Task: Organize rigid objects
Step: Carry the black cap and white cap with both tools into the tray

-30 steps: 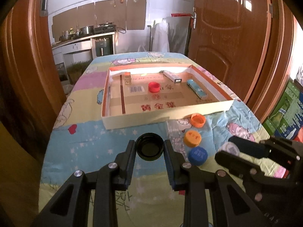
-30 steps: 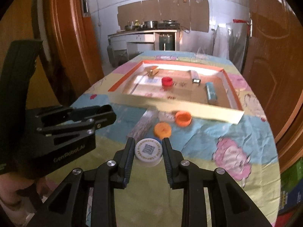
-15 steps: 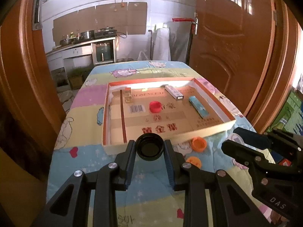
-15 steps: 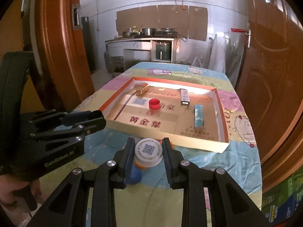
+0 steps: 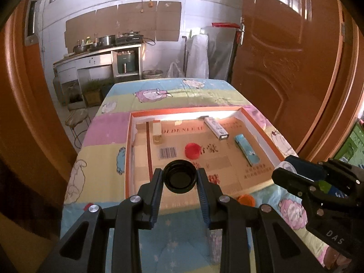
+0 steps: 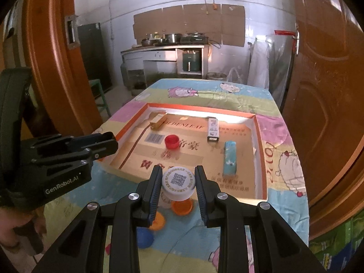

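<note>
My left gripper (image 5: 180, 179) is shut on a black bottle cap (image 5: 180, 178), open side up, held above the near part of a shallow cardboard tray (image 5: 128, 150). My right gripper (image 6: 178, 180) is shut on a white cap (image 6: 178, 182) with a QR code, above the tray's (image 6: 259, 145) near edge. Inside the tray lie a red cap (image 5: 192, 150), a white box (image 5: 215, 128), a light blue box (image 5: 246, 149) and a small tan box (image 5: 157, 132). On the cloth below sit two orange caps (image 6: 181, 207) (image 6: 157, 221) and a blue cap (image 6: 144, 237).
The table (image 5: 107, 134) wears a pastel cartoon cloth and drops off at both sides. Wooden doors (image 5: 284, 68) flank it. A stool (image 5: 77, 118) stands at the left, and a kitchen counter (image 5: 97, 54) lies behind. A person's hand (image 6: 16, 225) holds the left gripper.
Both grippers have risen and moved forward from the loose caps on the cloth to above the tray's near part, each still holding its cap.
</note>
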The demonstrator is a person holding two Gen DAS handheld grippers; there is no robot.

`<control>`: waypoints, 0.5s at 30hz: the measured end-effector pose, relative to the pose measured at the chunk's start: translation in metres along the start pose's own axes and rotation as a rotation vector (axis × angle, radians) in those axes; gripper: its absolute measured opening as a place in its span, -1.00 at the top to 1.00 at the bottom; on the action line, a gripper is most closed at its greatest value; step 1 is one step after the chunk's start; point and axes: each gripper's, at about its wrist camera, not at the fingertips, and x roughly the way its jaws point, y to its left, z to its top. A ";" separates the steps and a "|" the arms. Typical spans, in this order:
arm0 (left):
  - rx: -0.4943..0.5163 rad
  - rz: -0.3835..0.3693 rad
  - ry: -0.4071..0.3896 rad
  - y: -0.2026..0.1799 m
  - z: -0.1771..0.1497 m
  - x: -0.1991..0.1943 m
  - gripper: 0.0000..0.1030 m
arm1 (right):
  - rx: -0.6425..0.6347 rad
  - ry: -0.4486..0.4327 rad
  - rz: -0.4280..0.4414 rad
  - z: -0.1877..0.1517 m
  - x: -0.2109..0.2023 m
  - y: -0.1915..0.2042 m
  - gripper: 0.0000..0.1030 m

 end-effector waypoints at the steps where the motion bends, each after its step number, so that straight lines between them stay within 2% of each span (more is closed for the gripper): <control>1: -0.002 0.001 0.000 0.001 0.003 0.002 0.41 | -0.001 0.000 -0.004 0.003 0.002 -0.001 0.42; 15: -0.044 -0.008 0.045 0.011 0.028 0.035 0.41 | 0.026 0.018 0.001 0.030 0.027 -0.021 0.42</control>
